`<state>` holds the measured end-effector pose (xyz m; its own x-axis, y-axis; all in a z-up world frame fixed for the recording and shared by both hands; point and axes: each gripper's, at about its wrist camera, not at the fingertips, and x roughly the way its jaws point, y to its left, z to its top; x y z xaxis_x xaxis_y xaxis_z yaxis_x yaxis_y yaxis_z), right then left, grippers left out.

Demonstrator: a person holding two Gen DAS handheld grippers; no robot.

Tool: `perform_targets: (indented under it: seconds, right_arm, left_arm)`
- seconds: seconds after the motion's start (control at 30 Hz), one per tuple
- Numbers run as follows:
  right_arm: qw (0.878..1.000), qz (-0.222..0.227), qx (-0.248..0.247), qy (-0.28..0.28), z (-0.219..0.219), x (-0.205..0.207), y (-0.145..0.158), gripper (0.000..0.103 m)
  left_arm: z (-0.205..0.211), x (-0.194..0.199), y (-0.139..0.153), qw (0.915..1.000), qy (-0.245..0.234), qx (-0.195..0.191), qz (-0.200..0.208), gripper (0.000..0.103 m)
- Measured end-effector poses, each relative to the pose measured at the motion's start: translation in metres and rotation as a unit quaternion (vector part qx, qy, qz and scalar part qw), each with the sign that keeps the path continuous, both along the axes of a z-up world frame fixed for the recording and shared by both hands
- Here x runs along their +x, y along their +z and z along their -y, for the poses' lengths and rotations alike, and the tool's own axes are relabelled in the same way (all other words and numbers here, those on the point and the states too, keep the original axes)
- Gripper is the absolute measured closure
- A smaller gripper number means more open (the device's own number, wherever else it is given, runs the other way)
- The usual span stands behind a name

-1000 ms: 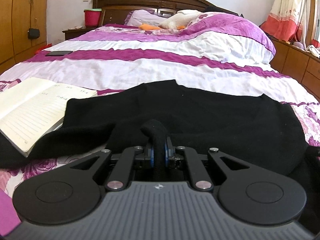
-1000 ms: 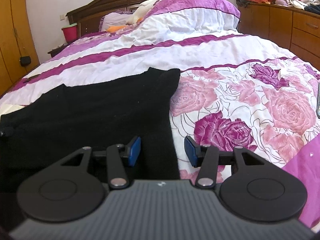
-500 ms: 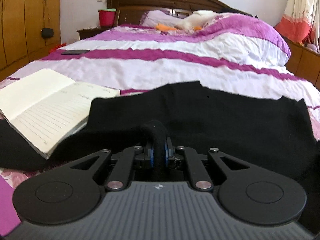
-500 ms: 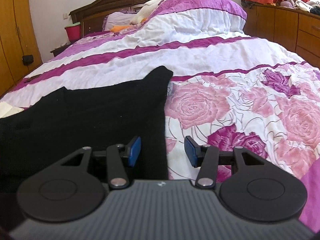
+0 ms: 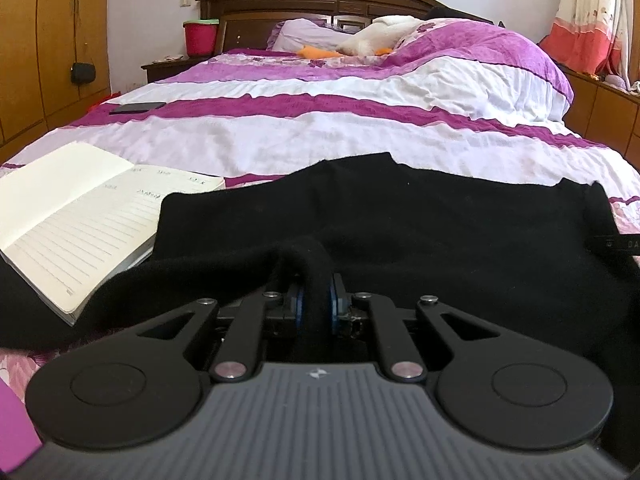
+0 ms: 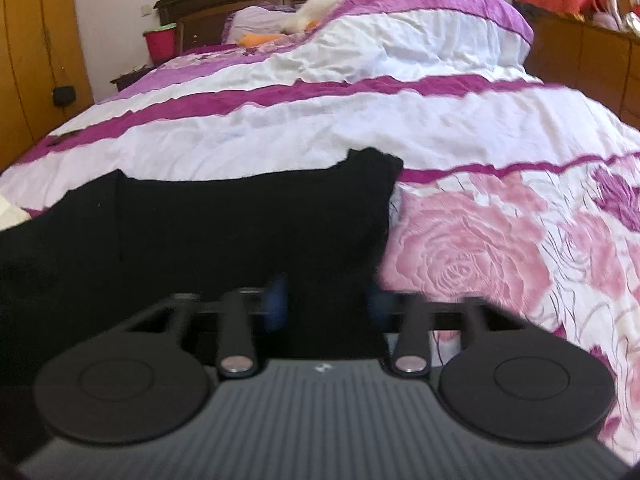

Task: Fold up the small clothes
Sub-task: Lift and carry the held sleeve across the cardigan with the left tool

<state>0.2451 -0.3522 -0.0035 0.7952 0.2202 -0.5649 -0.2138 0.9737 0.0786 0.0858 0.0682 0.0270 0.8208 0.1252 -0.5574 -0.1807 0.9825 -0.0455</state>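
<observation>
Bed (image 5: 360, 128): striped purple/white duvet, wide free run toward the headboard and to the right over the rose print (image 6: 480, 248). Cabinets hem the right side, wardrobe the left. Black garment (image 5: 400, 224) lies flat across the near end of the bed, long axis left-right, far edge roughly parallel to the stripes; right corner (image 6: 376, 160) pokes up toward the headboard. Its left part overlaps an open notebook (image 5: 72, 216), so less room there. Phone (image 5: 136, 108) well clear, far left. Left gripper (image 5: 316, 304): fingers narrow, pinching a raised fold of the garment's near edge. Right gripper (image 6: 326, 300): blurred, blue fingers (image 6: 276, 304) look apart, garment's right edge between them, jaws have just been closing.
</observation>
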Motion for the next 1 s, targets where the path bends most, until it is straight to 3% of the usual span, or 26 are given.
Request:
perform_targets:
  seconds: [0.17, 0.27, 0.37, 0.53, 0.6, 0.67, 0.8, 1.0]
  right_arm:
    - [0.996, 0.066, 0.008, -0.054, 0.015, -0.019, 0.015, 0.092]
    - [0.995, 0.058, -0.01, -0.077, 0.02, -0.013, 0.008, 0.092]
    - [0.996, 0.025, -0.018, -0.078, 0.018, -0.002, -0.008, 0.091]
    - [0.996, 0.026, -0.047, -0.072, 0.011, -0.002, -0.016, 0.088]
    - [0.996, 0.023, -0.04, -0.073, 0.014, -0.002, -0.014, 0.088]
    - [0.996, 0.021, -0.03, -0.075, 0.018, -0.003, -0.012, 0.083]
    - [0.997, 0.015, -0.015, -0.077, 0.023, -0.012, 0.0, 0.055]
    - [0.998, 0.026, -0.016, -0.046, 0.023, -0.043, 0.02, 0.053]
  left_arm:
    - [0.002, -0.001, 0.02, 0.9979, -0.019, -0.008, 0.061, 0.091]
    - [0.011, 0.024, 0.017, 0.9985, -0.046, 0.006, 0.031, 0.091]
    - [0.017, 0.049, -0.008, 0.9984, -0.043, 0.034, -0.014, 0.091]
    - [0.023, 0.047, -0.021, 0.9963, -0.046, 0.072, -0.006, 0.08]
    - [0.024, 0.044, -0.02, 0.9957, -0.045, 0.081, -0.008, 0.068]
    - [0.02, 0.042, -0.016, 0.9966, -0.041, 0.07, -0.01, 0.056]
    - [0.013, 0.033, -0.002, 0.9987, -0.04, 0.03, -0.016, 0.039]
    - [0.007, 0.02, 0.012, 0.999, -0.035, 0.011, -0.024, 0.038]
